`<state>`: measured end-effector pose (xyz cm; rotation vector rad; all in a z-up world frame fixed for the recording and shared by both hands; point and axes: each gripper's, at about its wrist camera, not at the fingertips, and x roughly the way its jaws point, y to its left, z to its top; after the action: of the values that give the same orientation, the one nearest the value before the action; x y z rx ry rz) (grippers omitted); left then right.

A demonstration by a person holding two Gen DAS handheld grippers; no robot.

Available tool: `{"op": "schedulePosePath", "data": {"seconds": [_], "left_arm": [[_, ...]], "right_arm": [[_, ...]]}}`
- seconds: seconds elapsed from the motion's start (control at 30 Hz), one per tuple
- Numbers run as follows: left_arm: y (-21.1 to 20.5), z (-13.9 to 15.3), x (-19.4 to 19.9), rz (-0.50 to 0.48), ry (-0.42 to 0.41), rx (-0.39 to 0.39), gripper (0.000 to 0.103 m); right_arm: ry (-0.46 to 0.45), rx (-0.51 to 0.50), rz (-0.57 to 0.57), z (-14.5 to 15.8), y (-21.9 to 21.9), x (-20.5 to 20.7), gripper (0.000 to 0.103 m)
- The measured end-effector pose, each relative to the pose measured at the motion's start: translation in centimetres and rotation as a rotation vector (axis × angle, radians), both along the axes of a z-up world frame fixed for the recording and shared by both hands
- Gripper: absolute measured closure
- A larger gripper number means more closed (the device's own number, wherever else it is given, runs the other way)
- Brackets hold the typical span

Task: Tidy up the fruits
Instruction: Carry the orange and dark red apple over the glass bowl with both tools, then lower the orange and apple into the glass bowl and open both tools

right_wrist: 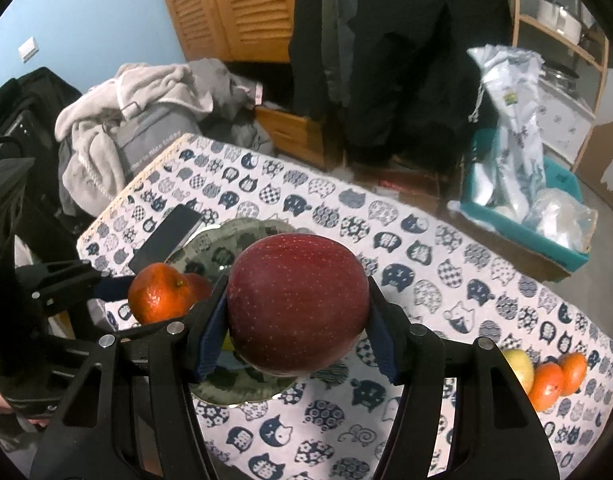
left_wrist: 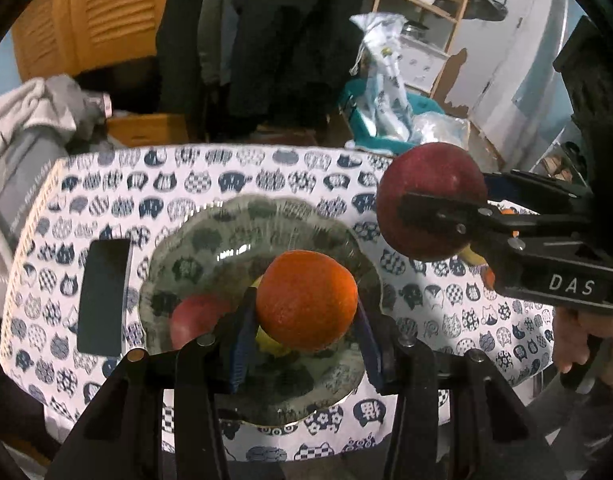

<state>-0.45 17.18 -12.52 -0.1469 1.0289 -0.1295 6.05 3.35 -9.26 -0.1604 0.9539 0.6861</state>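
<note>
From the left wrist view, your left gripper (left_wrist: 306, 312) had its jaws clamped on an orange (left_wrist: 306, 300), held above the glass bowl (left_wrist: 234, 232) on the cat-print tablecloth (left_wrist: 266, 172). In the bowl lay a red apple (left_wrist: 196, 318) and a yellow fruit (left_wrist: 268, 342) (mostly hidden under the orange). A black phone (left_wrist: 102, 296) lay just left of the bowl. To the right of the bowl, your right gripper (left_wrist: 422, 208) gripped a dark red apple (left_wrist: 430, 200).

From the right wrist view, your right gripper (right_wrist: 298, 316) had its jaws closed on the dark red apple (right_wrist: 298, 304), over the bowl (right_wrist: 226, 240). Left of the bowl's centre, your left gripper (right_wrist: 146, 292) carried the orange (right_wrist: 160, 298). Well right of the bowl, a pale apple (right_wrist: 518, 368) and two oranges (right_wrist: 558, 380) sat together on the tablecloth (right_wrist: 446, 264).
</note>
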Motion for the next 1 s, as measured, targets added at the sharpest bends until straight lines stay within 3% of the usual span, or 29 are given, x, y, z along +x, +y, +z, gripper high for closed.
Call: {"op": "schedulePosePath", "data": {"seconds": [0.53, 1.0], "left_arm": [[0.6, -6.3, 0.0, 0.025, 0.201, 0.012, 0.055], [1.2, -6.8, 0.4, 0.04, 0.207, 0.032, 0.054]], "right_arm": [[0.113, -0.095, 0.061, -6.5, 3.7, 0.0, 0.041], [0.199, -0.12, 0.05, -10.1, 4.0, 0.5, 0.04]]}}
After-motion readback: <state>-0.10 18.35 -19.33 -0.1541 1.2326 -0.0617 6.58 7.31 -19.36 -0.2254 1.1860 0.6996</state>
